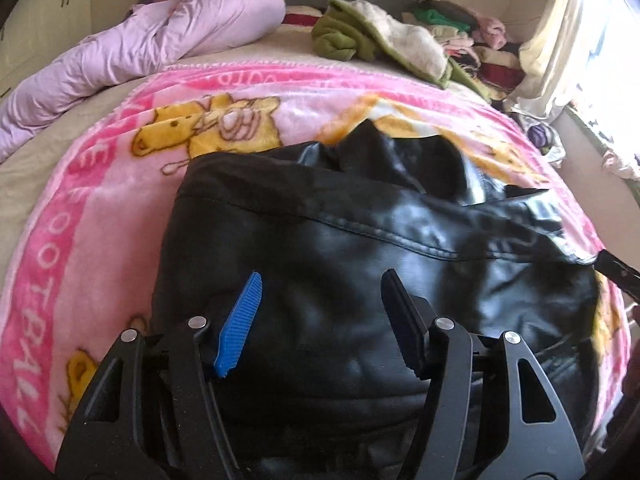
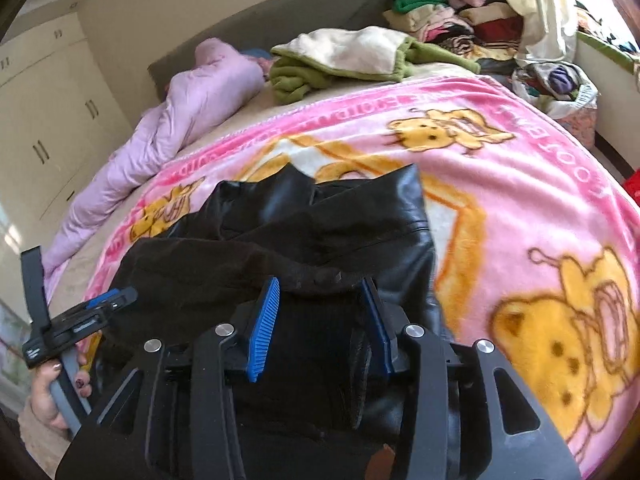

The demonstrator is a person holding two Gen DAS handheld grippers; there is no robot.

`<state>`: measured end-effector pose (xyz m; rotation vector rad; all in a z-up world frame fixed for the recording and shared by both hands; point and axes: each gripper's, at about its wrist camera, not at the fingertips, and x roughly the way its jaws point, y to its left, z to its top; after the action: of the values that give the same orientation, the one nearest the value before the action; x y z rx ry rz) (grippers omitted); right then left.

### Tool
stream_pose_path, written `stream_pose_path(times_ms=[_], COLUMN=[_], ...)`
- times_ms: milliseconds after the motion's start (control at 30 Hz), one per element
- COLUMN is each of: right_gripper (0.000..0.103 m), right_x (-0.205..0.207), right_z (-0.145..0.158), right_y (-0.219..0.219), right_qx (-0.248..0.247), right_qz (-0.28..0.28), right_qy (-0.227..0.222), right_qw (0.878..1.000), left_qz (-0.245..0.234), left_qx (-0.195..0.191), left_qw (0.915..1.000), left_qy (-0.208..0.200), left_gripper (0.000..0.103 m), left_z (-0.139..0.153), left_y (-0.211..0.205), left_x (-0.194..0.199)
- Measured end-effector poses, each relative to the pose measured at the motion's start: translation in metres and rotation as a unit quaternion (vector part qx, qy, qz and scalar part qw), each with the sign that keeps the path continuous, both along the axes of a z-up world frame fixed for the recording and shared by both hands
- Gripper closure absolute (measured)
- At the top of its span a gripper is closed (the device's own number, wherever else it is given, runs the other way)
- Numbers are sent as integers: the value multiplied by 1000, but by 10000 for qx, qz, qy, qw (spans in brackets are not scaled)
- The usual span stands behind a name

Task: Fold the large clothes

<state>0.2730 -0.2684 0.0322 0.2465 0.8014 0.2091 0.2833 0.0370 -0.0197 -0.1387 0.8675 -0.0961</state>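
From the left: lilac duvet (image 1: pixel 132 52) bunched along the far-left edge of the bed, out of our way. Next, our left gripper (image 1: pixel 320 320) hovers over the near-left part of the black leather jacket (image 1: pixel 360 240), fingers (image 1: pixel 240 320) spread w/ nothing between them, not pinching; the pads look clear of the leather. The jacket lies roughly mid-bed on the pink cartoon blanket (image 1: pixel 100 200), already bunched into a rough half-fold, collar end pointing away from us. In the right wrist view the left hand (image 2: pixel 48 396) shows at the lower left, holding its tool's handle. Moving right, the right gripper (image 2: pixel 320 300) sits at the jacket's near edge, fingers (image 2: pixel 264 320) partly apart, a dark lip of fabric lying across the gap; we can't tell if the pads press on it, prob. not. We judge the step as re-gripping the near hem to carry on the fold. To do it well: take both layers at the hem, not just the lining; match the two grips at even height; lift low so the stiff leather doesn't slide on the plush. Far right, the green-and-cream fleece (image 2: pixel 360 56) and stacked clothes (image 2: pixel 460 16) stay well apart.
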Motion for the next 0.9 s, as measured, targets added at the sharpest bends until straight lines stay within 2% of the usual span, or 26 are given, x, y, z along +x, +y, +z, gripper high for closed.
stream_pose_path(times_ms=[67, 200, 433, 567, 667, 700, 800, 867, 900], right_gripper=[62, 62, 62, 60, 60, 60, 60, 59, 56], right_x=[-4, -6, 5, 19, 31, 35, 34, 29, 24], right_z=[2, 8, 5, -13, -39, -53, -62, -54, -46], right_y=[-4, 4, 47, 56, 51, 46, 45, 46, 46], right_qx=[30, 72, -215, -321, -351, -201, -109, -87, 2], right_qz=[-70, 97, 608, 629, 372, 309, 284, 292, 334], right_qy=[-68, -194, -161, 143, 757, 997, 1016, 960, 896], right_qw=[9999, 9997, 9978, 9974, 9958, 9943, 9944, 9949, 9954], left_qz=[-55, -213, -271, -314, -324, -322, -310, -276, -253], left_qx=[-38, -233, 98, 131, 49, 7, -72, -53, -38], left_qw=[10000, 9994, 9986, 9982, 9982, 9982, 9982, 9989, 9992], left_qy=[8, 128, 443, 490, 503, 508, 503, 380, 298], left_gripper=[49, 58, 58, 58, 58, 58, 58, 58, 58], left_z=[2, 0, -19, -23, -24, -24, -23, -15, -10], left_y=[-4, -9, -15, -14, -12, -11, -10, -10, -10], left_x=[-1, -3, 4, 4, 3, 3, 3, -1, -3])
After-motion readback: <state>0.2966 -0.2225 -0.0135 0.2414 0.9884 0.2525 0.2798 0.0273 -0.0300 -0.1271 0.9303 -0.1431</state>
